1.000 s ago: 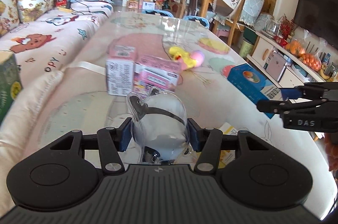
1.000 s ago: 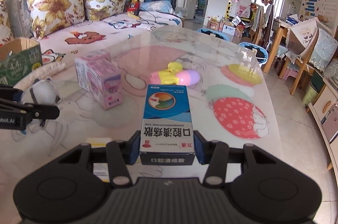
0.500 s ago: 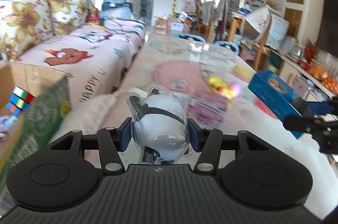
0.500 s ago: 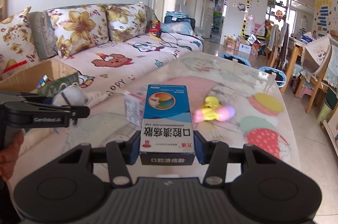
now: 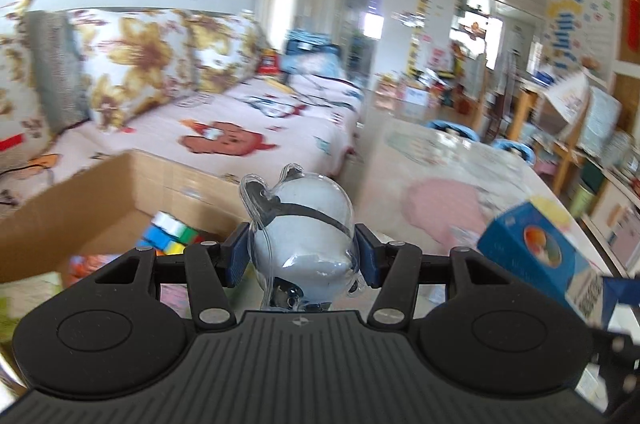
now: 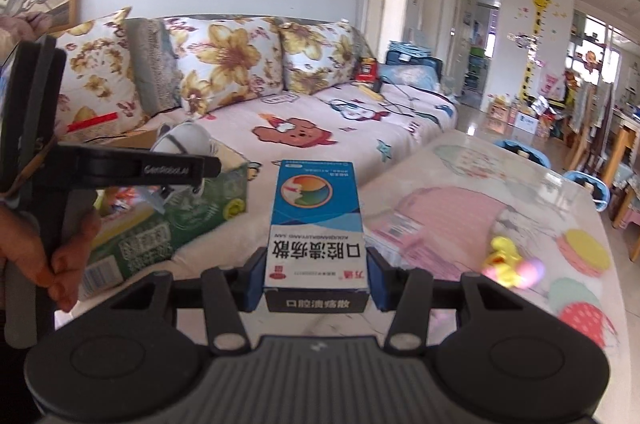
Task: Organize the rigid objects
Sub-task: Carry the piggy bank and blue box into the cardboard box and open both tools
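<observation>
Where the sofa's edge meets the table, an open cardboard box [image 5: 100,192] sits at the left with a multicoloured cube [image 5: 172,236] inside it. The left gripper [image 5: 302,260] pinches a clear plastic figure toy [image 5: 300,228] between its blue pads, held in the air above the box's near right corner; in the right wrist view the same toy [image 6: 182,140] shows over the green-printed box wall [image 6: 192,216], with a hand [image 6: 60,256] on the gripper's handle. Further right, the right gripper [image 6: 316,276] is clamped on a blue-and-white medicine box [image 6: 316,220] — carried above the table edge, pointing toward the sofa [image 6: 320,120]. On the glass-topped table [image 6: 460,184] lie a pink carton [image 6: 404,244] and, right of it, a yellow duck toy [image 6: 506,260] — both blurred.
</observation>
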Demonstrator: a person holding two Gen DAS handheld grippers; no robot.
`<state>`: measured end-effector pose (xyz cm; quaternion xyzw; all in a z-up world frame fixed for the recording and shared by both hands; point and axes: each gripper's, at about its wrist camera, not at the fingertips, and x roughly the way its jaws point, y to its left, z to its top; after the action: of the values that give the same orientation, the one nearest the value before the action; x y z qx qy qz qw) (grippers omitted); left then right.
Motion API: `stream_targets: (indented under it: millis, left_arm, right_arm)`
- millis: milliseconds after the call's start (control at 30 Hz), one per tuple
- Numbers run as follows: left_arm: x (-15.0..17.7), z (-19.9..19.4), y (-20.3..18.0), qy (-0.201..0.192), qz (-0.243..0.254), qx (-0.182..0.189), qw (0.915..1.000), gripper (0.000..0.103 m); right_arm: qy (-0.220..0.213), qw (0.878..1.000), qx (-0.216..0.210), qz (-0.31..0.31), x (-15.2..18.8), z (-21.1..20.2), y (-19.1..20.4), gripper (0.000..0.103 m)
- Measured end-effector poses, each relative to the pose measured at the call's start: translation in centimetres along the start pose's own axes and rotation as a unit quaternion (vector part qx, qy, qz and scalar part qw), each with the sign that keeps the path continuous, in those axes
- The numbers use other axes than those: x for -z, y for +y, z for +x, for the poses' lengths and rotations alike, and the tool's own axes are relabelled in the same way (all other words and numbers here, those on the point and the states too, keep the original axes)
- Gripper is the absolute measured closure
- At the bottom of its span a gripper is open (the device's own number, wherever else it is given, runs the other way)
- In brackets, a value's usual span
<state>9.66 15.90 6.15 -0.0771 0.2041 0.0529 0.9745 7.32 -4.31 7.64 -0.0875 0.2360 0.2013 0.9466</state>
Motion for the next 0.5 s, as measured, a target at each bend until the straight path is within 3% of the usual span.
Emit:
stream_targets:
  millis: [300, 500]
  left_arm:
    - [-1.6, 0.6, 5.8, -0.007, -0.058, -0.1, 0.9933, 0.037]
    - [-1.8, 1.2, 8.5, 0.001, -0.074, -0.134, 0.9882, 0.037]
  right_arm:
    - [-0.018, 0.996, -0.082, -0.023, -3.4, 5.2, 6.9, 0.053]
    - [-0.01, 0.991, -0.131, -0.038, -4.8, 9.1, 11.9, 0.053]
